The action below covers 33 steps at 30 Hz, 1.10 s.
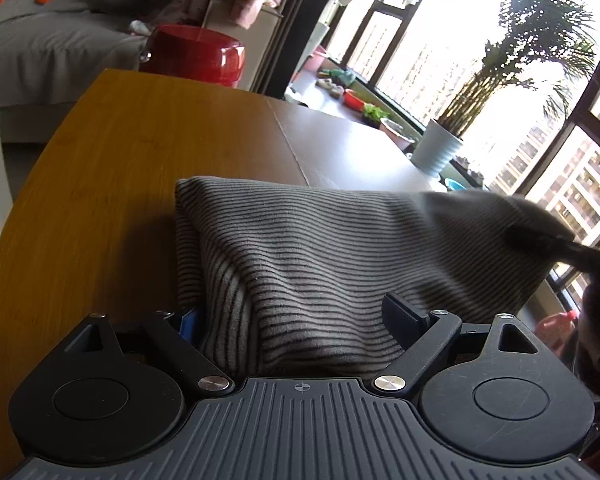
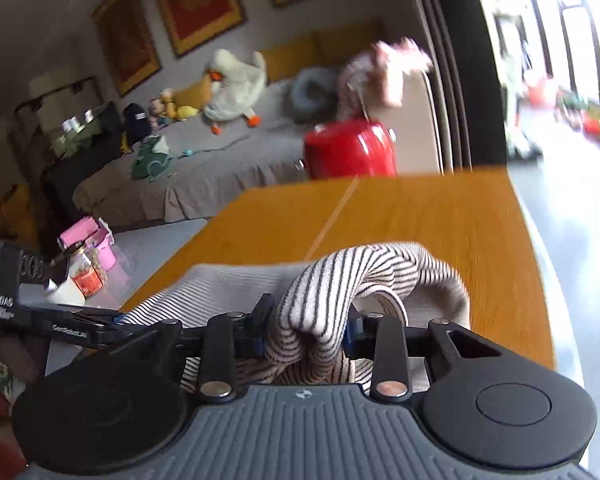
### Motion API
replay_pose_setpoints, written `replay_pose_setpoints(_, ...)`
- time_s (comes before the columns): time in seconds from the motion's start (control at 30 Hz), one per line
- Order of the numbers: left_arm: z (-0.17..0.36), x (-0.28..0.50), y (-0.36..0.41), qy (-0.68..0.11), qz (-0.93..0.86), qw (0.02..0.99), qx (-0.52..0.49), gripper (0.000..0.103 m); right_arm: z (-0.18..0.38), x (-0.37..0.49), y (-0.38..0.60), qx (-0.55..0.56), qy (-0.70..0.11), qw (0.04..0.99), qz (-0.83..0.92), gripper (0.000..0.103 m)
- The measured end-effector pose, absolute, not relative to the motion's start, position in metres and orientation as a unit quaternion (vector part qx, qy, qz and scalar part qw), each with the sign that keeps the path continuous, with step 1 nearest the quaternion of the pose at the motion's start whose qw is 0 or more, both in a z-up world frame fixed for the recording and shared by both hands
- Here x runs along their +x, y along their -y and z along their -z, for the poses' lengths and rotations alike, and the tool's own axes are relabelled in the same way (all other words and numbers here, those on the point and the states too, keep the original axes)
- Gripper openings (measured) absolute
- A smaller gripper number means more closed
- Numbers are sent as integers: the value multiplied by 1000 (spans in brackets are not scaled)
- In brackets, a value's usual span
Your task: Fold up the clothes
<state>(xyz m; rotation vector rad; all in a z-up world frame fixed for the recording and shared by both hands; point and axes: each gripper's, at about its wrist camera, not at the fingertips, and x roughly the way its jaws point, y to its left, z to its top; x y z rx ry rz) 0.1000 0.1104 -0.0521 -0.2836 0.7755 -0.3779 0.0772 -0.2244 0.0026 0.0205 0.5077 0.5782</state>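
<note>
Striped cloth (image 1: 320, 264) fills the middle of the left wrist view, bunched on the wooden table (image 1: 112, 168) with one corner pulled toward the right edge of the frame; the left gripper (image 1: 296, 320) sits at the bottom centre with its jaws spread wide, the cloth lying between them and no pad pressing it; the left finger is mostly hidden behind the fabric, a bit of blue showing beside it. In the right wrist view the right gripper (image 2: 308, 330) holds its jaws close together, clamped on a fold of the same cloth (image 2: 324, 292); the fold loops up over the jaws at centre frame, the rest spreads flat on the table (image 2: 440, 220) toward the lower left. Part of the left gripper shows at the left edge of that view, just beside the cloth. Behind the table stands a red case (image 2: 350, 152), upper centre; a grey bed (image 2: 188, 164) with a white plush goose (image 2: 236, 84) lies in the upper left; a jar (image 2: 86, 272) and a pink box (image 2: 86, 236) sit at the left. In the left wrist view a potted palm (image 1: 440, 148) stands at the window, upper right.
</note>
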Motion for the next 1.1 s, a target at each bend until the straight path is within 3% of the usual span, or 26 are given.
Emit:
replay_pose_setpoints(0.1,53,95,-115,-372,186,898,-144,91,-10,69,229,-40,-257,928,-266,41)
replay_pose_setpoints(0.17,50,89,-119,-365,182,902,-142,91,-2,69,246,-31,-292,927,-234,54)
replay_pose_setpoints(0.23,43,83,-125,-357,178,906,-142,91,7,66,271,11,-315,928,-200,58)
replay_pose_setpoints(0.47,37,82,-134,-361,196,890,-196,93,34,71,322,198,-328,906,-178,59)
replay_pose_setpoints(0.73,60,100,-108,-386,189,885,-178,92,78,95,256,145,-363,891,-230,59)
replay_pose_setpoints(0.83,61,116,-105,-380,185,891,-167,73,80,111,238,128,-354,895,-239,39)
replay_pose_setpoints(0.87,62,123,-103,-377,182,894,-160,66,81,120,235,138,-356,892,-241,37)
replay_pose_setpoints(1.1,41,138,-102,-361,180,905,-136,45,53,122,236,145,-318,903,-250,27)
